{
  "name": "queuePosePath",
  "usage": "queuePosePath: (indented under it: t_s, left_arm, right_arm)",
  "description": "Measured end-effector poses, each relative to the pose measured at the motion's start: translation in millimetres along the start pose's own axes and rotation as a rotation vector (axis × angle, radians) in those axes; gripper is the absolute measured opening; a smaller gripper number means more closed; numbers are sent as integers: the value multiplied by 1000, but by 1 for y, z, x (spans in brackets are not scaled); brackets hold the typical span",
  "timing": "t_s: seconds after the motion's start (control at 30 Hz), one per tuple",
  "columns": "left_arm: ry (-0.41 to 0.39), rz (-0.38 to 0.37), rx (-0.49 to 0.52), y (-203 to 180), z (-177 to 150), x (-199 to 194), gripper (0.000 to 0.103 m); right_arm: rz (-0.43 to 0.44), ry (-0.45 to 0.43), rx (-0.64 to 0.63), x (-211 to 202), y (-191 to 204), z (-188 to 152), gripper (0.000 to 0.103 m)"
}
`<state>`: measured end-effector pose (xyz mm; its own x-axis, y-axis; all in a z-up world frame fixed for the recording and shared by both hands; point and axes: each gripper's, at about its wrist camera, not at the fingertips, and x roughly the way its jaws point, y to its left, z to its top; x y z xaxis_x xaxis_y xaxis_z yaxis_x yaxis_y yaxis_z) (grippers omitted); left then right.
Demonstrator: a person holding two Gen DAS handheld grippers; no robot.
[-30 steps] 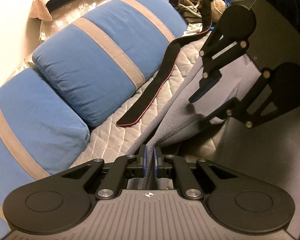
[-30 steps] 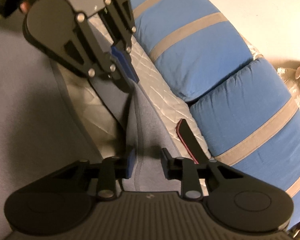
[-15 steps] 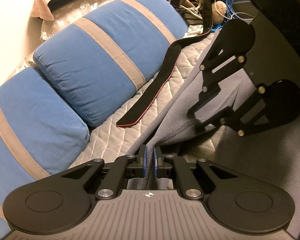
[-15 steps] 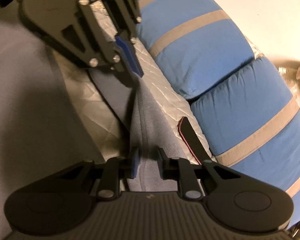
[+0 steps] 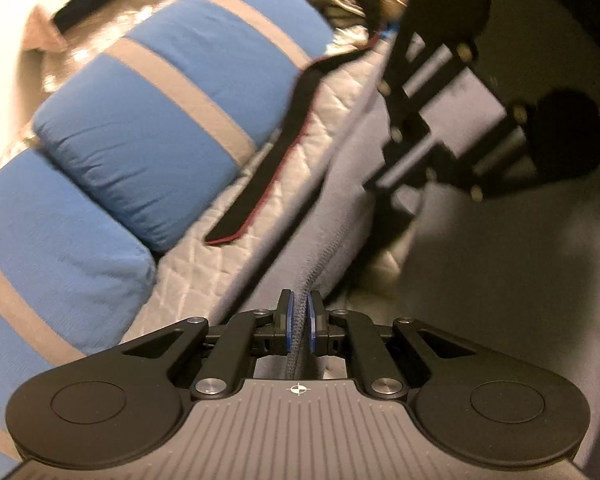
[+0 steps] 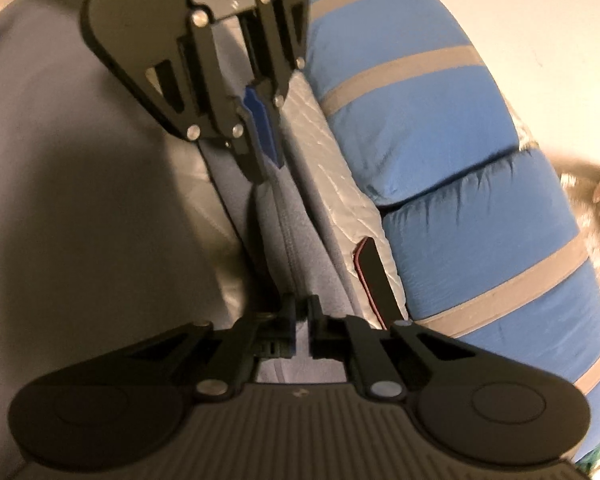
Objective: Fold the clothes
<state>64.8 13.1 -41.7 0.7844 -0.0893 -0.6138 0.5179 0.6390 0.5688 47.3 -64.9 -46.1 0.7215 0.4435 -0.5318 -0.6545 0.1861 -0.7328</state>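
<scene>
A grey fleece garment (image 5: 332,200) lies on the bed, its stitched hem pulled into a ridge between the two grippers. At the bottom of the left wrist view, my left gripper (image 5: 299,312) is shut on that hem. My right gripper (image 5: 396,168) shows blurred at the upper right, pinching the same edge further along. In the right wrist view, my right gripper (image 6: 300,314) is shut on the garment (image 6: 288,232), and the left gripper (image 6: 266,168) grips the hem ahead of it. The rest of the garment (image 6: 80,200) spreads to the left.
Two blue pillows with grey stripes (image 5: 172,120) (image 6: 412,120) line the wall side of the bed. A black strap with a red edge (image 5: 268,184) (image 6: 376,280) lies on the quilted cover (image 5: 220,264) beside the garment. Cluttered cables and bags sit at the far end.
My right gripper went from open to shut on the garment's edge. The hem now runs straighter between the two grippers, and both have shifted, blurring the views.
</scene>
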Motion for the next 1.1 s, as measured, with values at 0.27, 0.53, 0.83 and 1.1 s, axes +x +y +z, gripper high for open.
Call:
queuePosePath:
  t_s: [0.27, 0.53, 0.83, 1.1]
  left_arm:
    - [20, -54, 51, -15, -1, 1, 41]
    - [-17, -60, 50, -21, 7, 4, 41]
    - [30, -41, 11, -14, 5, 13, 26]
    - [46, -38, 14, -14, 3, 13, 14]
  right_arm:
    - [-31, 3, -41, -8, 7, -5, 5]
    - [-34, -1, -50, -8, 6, -7, 5]
    - [-26, 0, -82, -8, 10, -8, 5]
    - [-35, -2, -112, -5, 15, -8, 5]
